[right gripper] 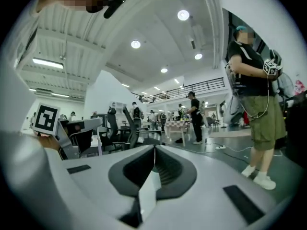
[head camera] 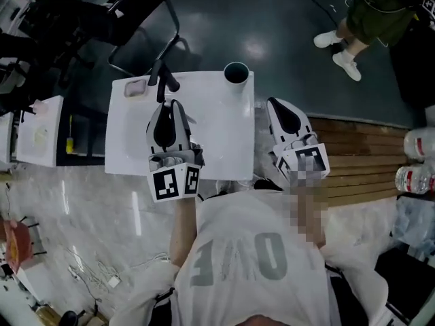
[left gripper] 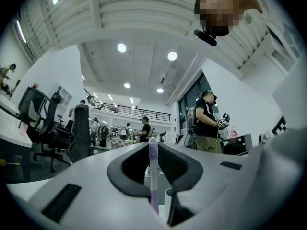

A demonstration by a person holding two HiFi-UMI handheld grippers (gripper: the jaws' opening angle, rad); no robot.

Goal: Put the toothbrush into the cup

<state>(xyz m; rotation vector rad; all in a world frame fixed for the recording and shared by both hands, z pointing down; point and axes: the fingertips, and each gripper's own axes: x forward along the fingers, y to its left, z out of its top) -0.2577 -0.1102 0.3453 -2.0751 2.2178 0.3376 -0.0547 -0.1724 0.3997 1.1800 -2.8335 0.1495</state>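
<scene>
A purple and white toothbrush point(left gripper: 153, 176) stands upright between the jaws of my left gripper point(left gripper: 153, 157), which is shut on it. In the head view this left gripper point(head camera: 174, 104) hovers over the middle of the white table point(head camera: 217, 141) and points toward the far edge. The dark-mouthed cup point(head camera: 236, 72) stands at the table's far right corner, to the right of and beyond the left jaws; its rim point(left gripper: 169, 195) peeks out low beside the brush. My right gripper point(head camera: 275, 104) hangs off the table's right edge, jaws together and empty point(right gripper: 154, 152).
A pinkish dish point(head camera: 134, 88) sits at the table's far left corner, with a dark bar-shaped object point(head camera: 163, 80) beside it. An office chair point(head camera: 136, 19) stands behind the table. Wooden boards point(head camera: 360, 161) and bottles point(head camera: 416, 178) lie right; a person point(right gripper: 254, 99) stands ahead.
</scene>
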